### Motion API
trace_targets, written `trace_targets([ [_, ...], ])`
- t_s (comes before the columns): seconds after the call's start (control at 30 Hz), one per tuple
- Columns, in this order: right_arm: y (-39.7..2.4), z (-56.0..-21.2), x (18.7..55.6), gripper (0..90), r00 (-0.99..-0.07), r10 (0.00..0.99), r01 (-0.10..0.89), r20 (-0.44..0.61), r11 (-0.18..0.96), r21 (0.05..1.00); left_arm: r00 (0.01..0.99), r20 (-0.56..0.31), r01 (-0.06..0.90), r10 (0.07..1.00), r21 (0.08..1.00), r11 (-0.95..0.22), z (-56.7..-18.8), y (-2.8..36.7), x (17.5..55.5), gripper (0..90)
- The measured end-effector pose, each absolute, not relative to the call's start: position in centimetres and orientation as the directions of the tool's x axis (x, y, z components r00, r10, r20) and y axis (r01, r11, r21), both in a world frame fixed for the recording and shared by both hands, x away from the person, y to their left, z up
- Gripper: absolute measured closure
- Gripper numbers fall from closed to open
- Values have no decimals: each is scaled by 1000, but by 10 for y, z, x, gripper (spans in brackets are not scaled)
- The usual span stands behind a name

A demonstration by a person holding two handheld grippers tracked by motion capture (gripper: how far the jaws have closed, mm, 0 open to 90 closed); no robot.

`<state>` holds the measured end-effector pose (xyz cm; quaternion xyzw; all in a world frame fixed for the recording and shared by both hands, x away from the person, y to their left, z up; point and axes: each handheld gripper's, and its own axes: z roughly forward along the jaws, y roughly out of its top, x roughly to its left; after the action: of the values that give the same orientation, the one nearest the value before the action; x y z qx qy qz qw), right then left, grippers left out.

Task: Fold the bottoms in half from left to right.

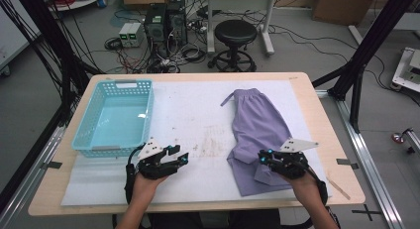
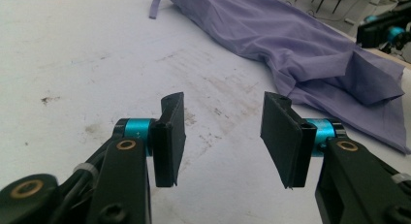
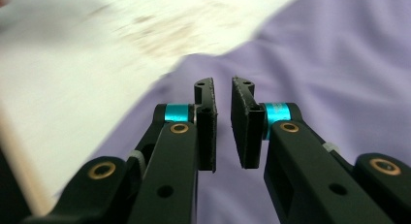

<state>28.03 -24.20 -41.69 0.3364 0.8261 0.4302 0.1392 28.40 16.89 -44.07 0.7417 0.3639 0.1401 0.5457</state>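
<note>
1. Purple garment (image 1: 258,135) is seen centre-right of the high view, laid lengthwise on the white mat (image 1: 188,115); waistband end w/ a loose strap is toward the top, a folded-over flap at its lower edge. In the left gripper view it is spread across the upper right (image 2: 300,44).
2. Right gripper (image 1: 264,158) is held over the garment's lower edge, at lower right of the high view. In the right gripper view (image 3: 222,100) the jaws are seen w/ a narrow gap between the pads; nothing is pinched there, cloth is only behind them. That view is motion-blurred.
3. Left gripper (image 1: 179,154) is found lower-centre-left of the high view, over bare mat, well apart from the garment. In the left gripper view (image 2: 223,118) its jaws stand apart, approx. half-wide, nothing between.
4. Turquoise basket (image 1: 105,147) is placed at left, just beside the left gripper's upper side.
5. Brownish stains are seen on the mat btw. the two grippers.
6. Wooden table (image 1: 317,110) is under the mat.
</note>
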Motion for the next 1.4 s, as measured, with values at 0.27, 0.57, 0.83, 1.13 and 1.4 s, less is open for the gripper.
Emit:
trace_targets([
  [0.27, -212, -435, 279, 784, -757, 647, 420, -93, 591, 689, 700, -195, 389, 687, 911, -137, -441, 167, 283, 512],
  [0.57, -228, -443, 281, 754, -731, 681, 499, -48, 580, 644, 698, -204, 396, 687, 909, -133, -442, 168, 283, 512],
  [0.83, -236, -440, 281, 900, -748, 655, 526, 103, 493, 693, 698, -203, 394, 687, 910, -132, -442, 168, 282, 513],
  [1.13, -211, -422, 271, 872, -849, 480, 434, 219, 400, 807, 701, -211, 396, 681, 910, -125, -442, 167, 282, 513],
  [1.4, -218, -422, 269, 795, -830, 529, 436, 178, 416, 798, 705, -220, 404, 674, 906, -126, -443, 163, 283, 513],
])
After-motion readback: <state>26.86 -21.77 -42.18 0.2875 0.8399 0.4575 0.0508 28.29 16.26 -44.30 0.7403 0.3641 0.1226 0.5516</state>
